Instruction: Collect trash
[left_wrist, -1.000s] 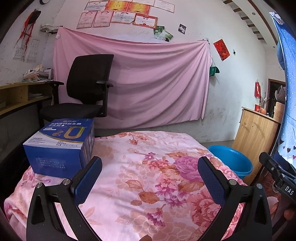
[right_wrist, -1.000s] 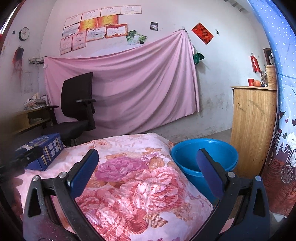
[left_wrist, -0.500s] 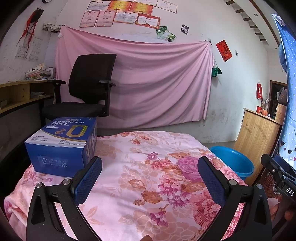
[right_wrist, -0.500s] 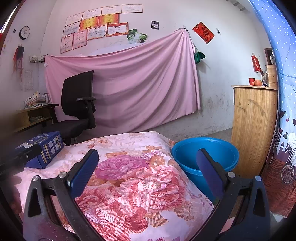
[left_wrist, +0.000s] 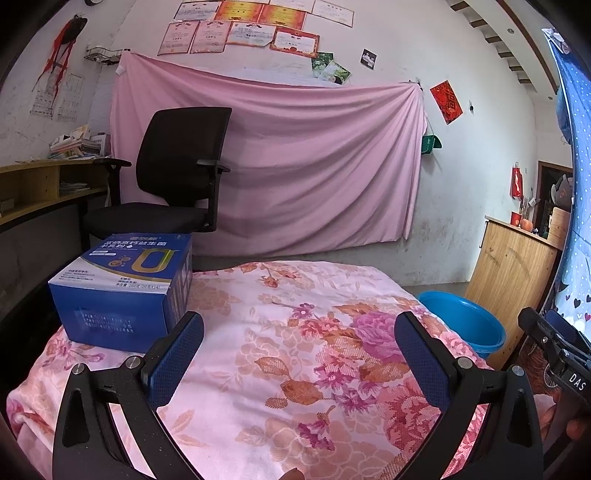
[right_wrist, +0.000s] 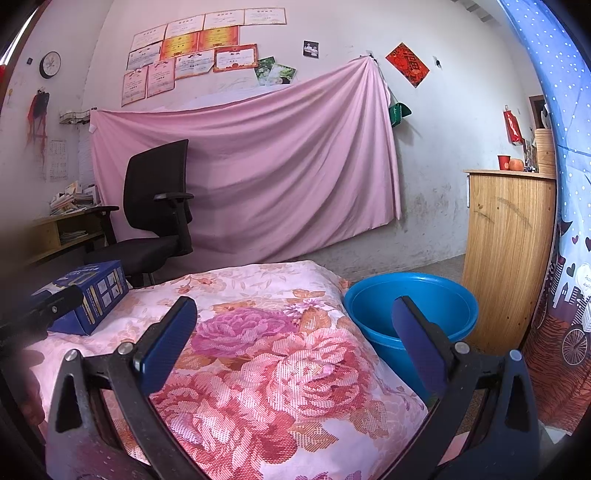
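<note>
A blue cardboard box (left_wrist: 122, 288) lies on the left side of the floral pink cover (left_wrist: 295, 350), also seen small at the left in the right wrist view as the blue box (right_wrist: 92, 295). A blue plastic basin (right_wrist: 410, 314) stands on the floor past the cover's right edge, the same blue basin (left_wrist: 465, 325) in the left wrist view. My left gripper (left_wrist: 299, 347) hovers open above the cover, its left finger just in front of the box. My right gripper (right_wrist: 293, 332) is open and empty, its right finger overlapping the basin.
A black office chair (left_wrist: 177, 184) stands behind the box, beside a wooden desk (left_wrist: 44, 192) with papers. A pink sheet (left_wrist: 295, 166) hangs on the back wall. A wooden cabinet (right_wrist: 509, 251) stands right of the basin, with a patterned curtain (right_wrist: 569, 295) at the far right.
Both views have tilted slightly, so the wall certificates sit lower in the frames. The box, basin and both open grippers keep nearly the same places.
</note>
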